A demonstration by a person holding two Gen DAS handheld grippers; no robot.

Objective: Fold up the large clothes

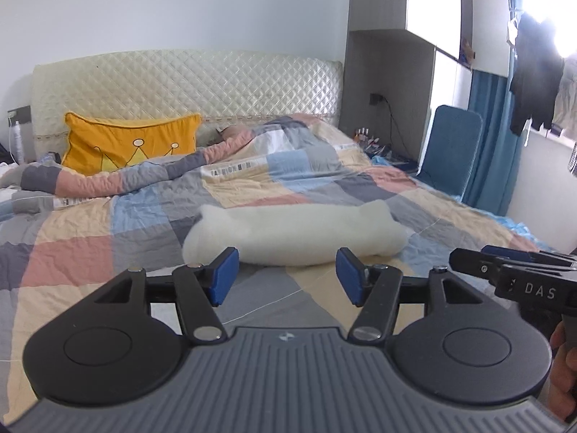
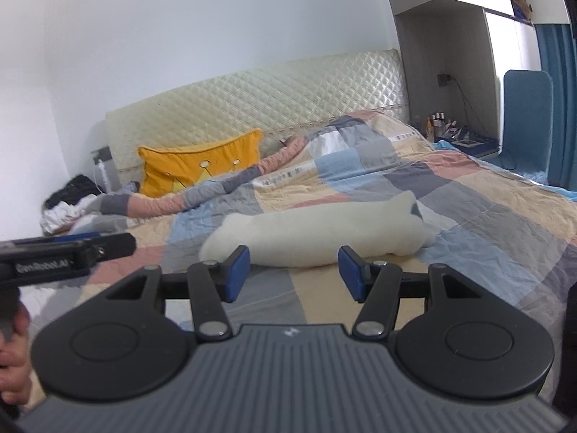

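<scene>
White folded garment [image 1: 295, 232] lies on patchwork quilt [image 1: 108, 231].

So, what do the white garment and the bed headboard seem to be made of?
White garment: probably soft fleece or plush knit, matte; its surface looks fuzzy and its edges rounded. Headboard: seemingly quilted cream padding with a slight sheen, maybe satin or faux leather; diamond stitching catches light.

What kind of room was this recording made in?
A bedroom in a home, most likely. A bed with a quilted headboard, a patchwork quilt and a yellow pillow fills the view, and clothes hang by the window.
</scene>
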